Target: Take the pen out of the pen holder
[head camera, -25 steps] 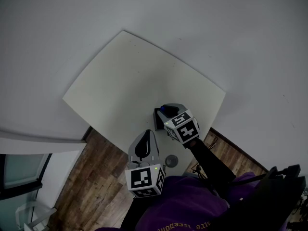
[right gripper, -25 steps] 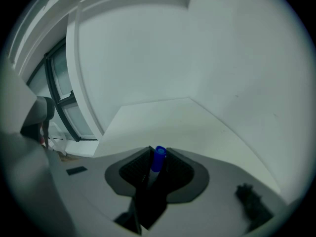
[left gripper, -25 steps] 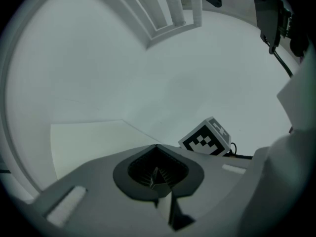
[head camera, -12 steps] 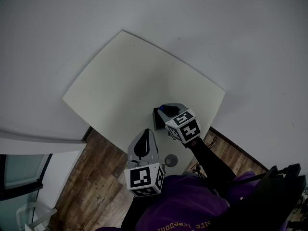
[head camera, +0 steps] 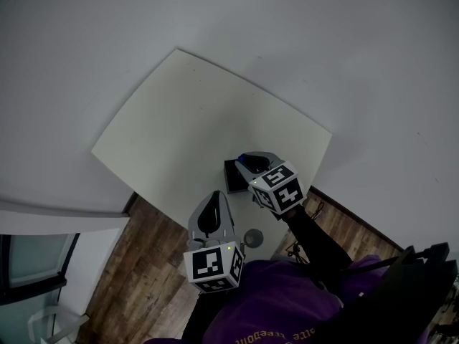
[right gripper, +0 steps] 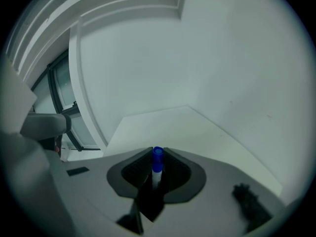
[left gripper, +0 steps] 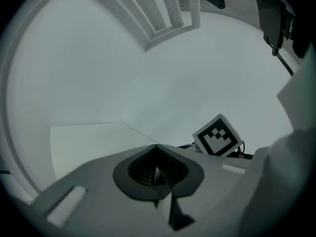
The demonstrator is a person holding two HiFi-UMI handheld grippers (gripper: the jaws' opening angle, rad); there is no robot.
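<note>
Right claw pinches the pen just below its blue cap, left claw sits pressed together, empty; pen is judged light, stiff, slick-barrelled, best held there.

We see a pale, cream-coloured table set at an angle across the middle of the head view. Near its lower right edge stands a black pen holder. Lower still, close to the bottom corner, lies a small round grey thing; we cannot tell what. Wooden floor shows lower left.
</note>
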